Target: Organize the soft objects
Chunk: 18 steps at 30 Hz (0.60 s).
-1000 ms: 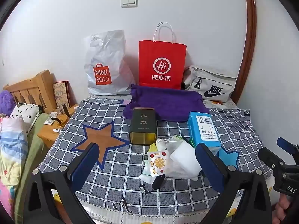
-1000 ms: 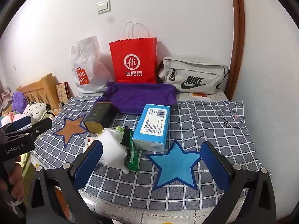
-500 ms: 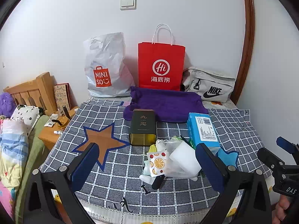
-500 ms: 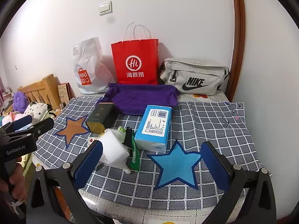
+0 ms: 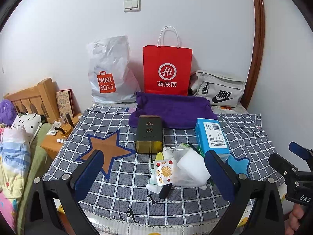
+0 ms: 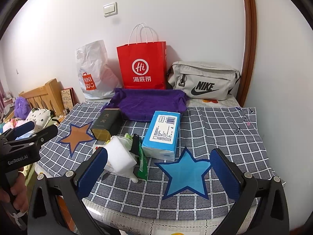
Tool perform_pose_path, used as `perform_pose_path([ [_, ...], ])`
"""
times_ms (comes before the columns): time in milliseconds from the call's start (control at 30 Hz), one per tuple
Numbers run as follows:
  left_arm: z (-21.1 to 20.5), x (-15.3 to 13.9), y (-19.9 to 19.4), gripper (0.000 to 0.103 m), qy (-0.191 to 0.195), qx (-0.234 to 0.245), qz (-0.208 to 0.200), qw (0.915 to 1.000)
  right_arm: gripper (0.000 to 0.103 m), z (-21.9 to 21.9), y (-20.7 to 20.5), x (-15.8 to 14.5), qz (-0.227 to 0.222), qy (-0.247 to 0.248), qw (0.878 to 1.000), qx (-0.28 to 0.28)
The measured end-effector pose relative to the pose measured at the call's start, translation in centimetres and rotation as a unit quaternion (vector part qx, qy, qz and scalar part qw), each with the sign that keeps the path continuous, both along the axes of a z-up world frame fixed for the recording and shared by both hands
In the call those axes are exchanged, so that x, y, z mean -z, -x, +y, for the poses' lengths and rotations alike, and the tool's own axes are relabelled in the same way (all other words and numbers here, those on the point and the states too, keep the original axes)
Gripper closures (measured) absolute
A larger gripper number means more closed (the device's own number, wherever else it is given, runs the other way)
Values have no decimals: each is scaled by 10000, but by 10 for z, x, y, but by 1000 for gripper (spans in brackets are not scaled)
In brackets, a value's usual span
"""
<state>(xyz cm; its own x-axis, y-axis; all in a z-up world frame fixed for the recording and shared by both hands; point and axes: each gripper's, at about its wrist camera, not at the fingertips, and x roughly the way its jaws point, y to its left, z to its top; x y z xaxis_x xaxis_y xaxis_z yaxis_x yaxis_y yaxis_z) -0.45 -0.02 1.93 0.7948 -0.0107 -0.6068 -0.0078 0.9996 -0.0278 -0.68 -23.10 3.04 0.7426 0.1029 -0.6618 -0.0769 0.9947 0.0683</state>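
Observation:
A pile of soft items lies mid-table: a white sponge block, a fruit-print packet, a green wrapper and a blue tissue pack. Behind them sit a dark tin and a folded purple towel. My left gripper hovers open in front of the pile, holding nothing. My right gripper is open over the blue star, empty.
A checked cloth with an orange star covers the table. A Miniso bag, red paper bag and grey Nike pouch line the wall. A bed and nightstand stand left.
Both cameras have edged slightly forward and down toward the table. No object has moved and both grippers stay open.

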Motion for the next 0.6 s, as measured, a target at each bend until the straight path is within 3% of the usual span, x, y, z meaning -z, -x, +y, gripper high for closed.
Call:
perform_pose_path([
  [600,-1,-3,0,0,-30,19,-28,10000,0,3,1,-3,-48,3,10000,-16],
])
